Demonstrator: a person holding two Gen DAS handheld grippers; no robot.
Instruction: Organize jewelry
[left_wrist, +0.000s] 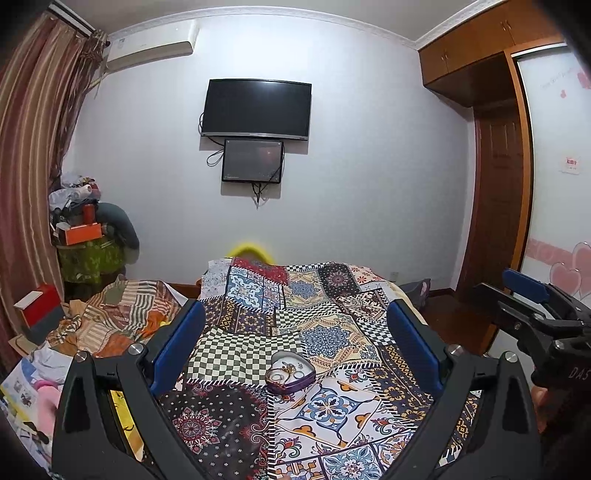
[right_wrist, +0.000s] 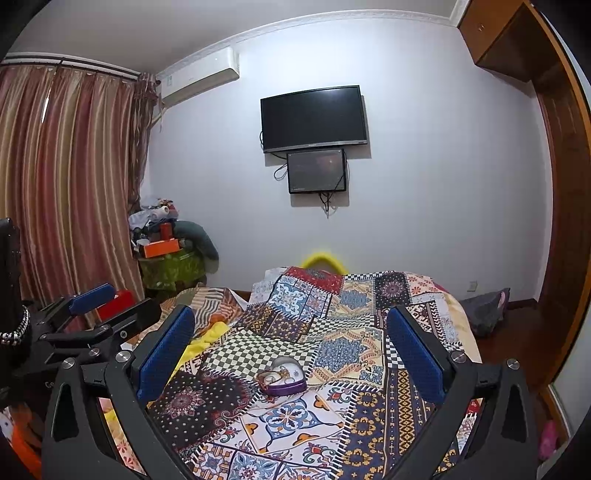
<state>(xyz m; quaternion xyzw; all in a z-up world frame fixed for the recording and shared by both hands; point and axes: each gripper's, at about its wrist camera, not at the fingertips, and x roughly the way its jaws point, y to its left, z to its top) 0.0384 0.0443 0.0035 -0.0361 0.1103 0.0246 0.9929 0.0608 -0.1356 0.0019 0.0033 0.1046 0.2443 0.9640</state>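
Note:
A purple heart-shaped tin (left_wrist: 290, 373) lies open on the patchwork cloth (left_wrist: 332, 413), holding rings and other small jewelry. It also shows in the right wrist view (right_wrist: 282, 376). My left gripper (left_wrist: 295, 332) is open and empty, held above and short of the tin. My right gripper (right_wrist: 291, 339) is open and empty too, at a similar distance from the tin. The right gripper shows at the right edge of the left wrist view (left_wrist: 532, 295). The left gripper shows at the left of the right wrist view (right_wrist: 96, 306).
The cloth covers a table (right_wrist: 424, 295) with a yellow chair back (right_wrist: 322, 259) behind it. A bed with striped bedding (left_wrist: 122, 314) and a red box (left_wrist: 38, 306) lie left. A cluttered stand (left_wrist: 86, 236), curtains, a wall TV (left_wrist: 256, 109) and a wardrobe (left_wrist: 495, 184) surround.

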